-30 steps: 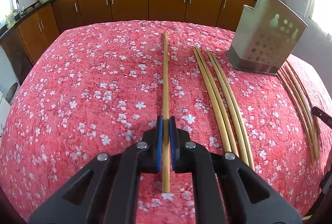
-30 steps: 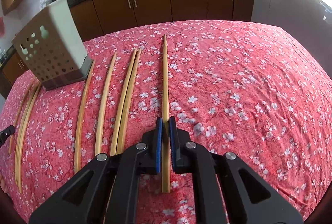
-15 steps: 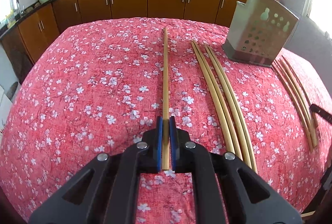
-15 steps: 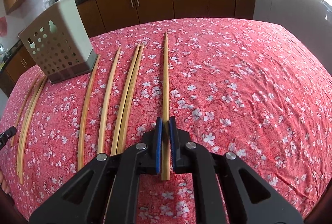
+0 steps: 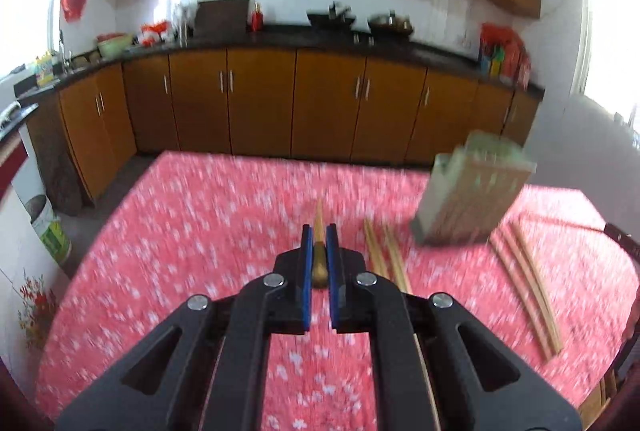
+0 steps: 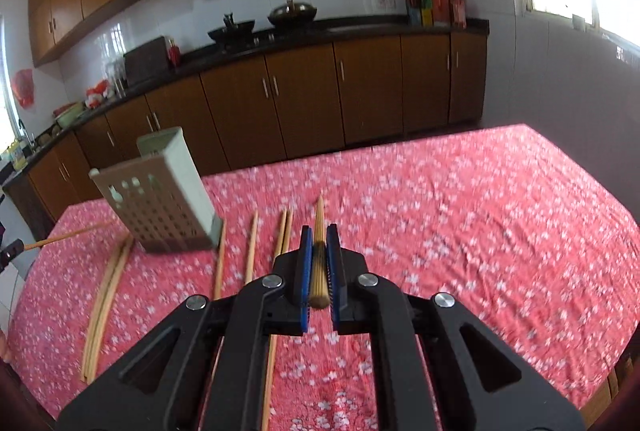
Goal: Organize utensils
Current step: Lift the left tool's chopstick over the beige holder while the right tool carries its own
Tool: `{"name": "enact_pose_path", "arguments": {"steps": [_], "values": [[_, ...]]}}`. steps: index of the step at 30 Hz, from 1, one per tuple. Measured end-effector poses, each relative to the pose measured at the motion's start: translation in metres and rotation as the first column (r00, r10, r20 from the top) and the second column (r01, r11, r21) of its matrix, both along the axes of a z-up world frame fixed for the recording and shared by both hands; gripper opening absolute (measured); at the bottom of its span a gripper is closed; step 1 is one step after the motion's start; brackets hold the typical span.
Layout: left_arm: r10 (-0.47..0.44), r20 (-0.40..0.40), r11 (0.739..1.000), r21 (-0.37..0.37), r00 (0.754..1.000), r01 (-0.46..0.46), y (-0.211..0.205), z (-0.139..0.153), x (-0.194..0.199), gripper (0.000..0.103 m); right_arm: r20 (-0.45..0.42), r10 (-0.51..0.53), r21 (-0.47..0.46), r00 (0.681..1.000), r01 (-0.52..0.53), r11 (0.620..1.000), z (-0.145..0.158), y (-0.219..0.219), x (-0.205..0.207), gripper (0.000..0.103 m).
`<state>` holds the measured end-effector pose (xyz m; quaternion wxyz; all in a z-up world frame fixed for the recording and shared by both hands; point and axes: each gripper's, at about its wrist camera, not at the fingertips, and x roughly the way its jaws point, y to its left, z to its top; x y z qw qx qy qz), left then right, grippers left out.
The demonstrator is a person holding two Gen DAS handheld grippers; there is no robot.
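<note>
Left gripper (image 5: 319,235): pinching one chopstick (image 5: 319,221) between blue pads, held off the cloth, tip pointing far.
Right gripper (image 6: 319,236): pressed onto a second chopstick (image 6: 319,231), butt end showing between the pads, also lifted.
Holder (image 6: 160,197): pale perforated box, standing tilted on the table (image 6: 480,211), far left in the right view, far right in the left view.
Loose chopsticks (image 6: 251,251): lying on the red floral cloth, between holder and right gripper; more (image 6: 106,287) at near left of the holder.
Left view: blurred.

Pink-red white-blossomed tablecloth (image 6: 480,215), tan chopsticks (image 6: 252,247)
</note>
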<state>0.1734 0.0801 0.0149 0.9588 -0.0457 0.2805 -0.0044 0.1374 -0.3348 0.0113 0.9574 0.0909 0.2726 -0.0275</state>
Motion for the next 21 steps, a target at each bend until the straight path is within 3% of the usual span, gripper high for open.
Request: {"name": "enact_pose_path", "arguments": {"steps": [4, 13, 21], "values": [[0.016, 0.049, 1.0, -0.007, 0.999, -0.016, 0.005, 0.025, 0.005, 0.008, 0.031, -0.013, 0.012, 0.999, 0.012, 1.0, 0.014, -0.006, 0.004, 0.008], [0.023, 0.078, 1.0, 0.005, 0.997, -0.023, 0.013, 0.056, 0.026, 0.007, 0.076, -0.038, -0.003, 0.996, 0.038, 0.999, 0.041, -0.007, 0.022, 0.008], [-0.019, 0.199, 1.0, 0.021, 0.98, 0.015, -0.007, 0.118, 0.027, 0.007, 0.238, 0.024, -0.008, 0.971, -0.023, 1.0, 0.113, 0.014, 0.028, 0.008]]}}
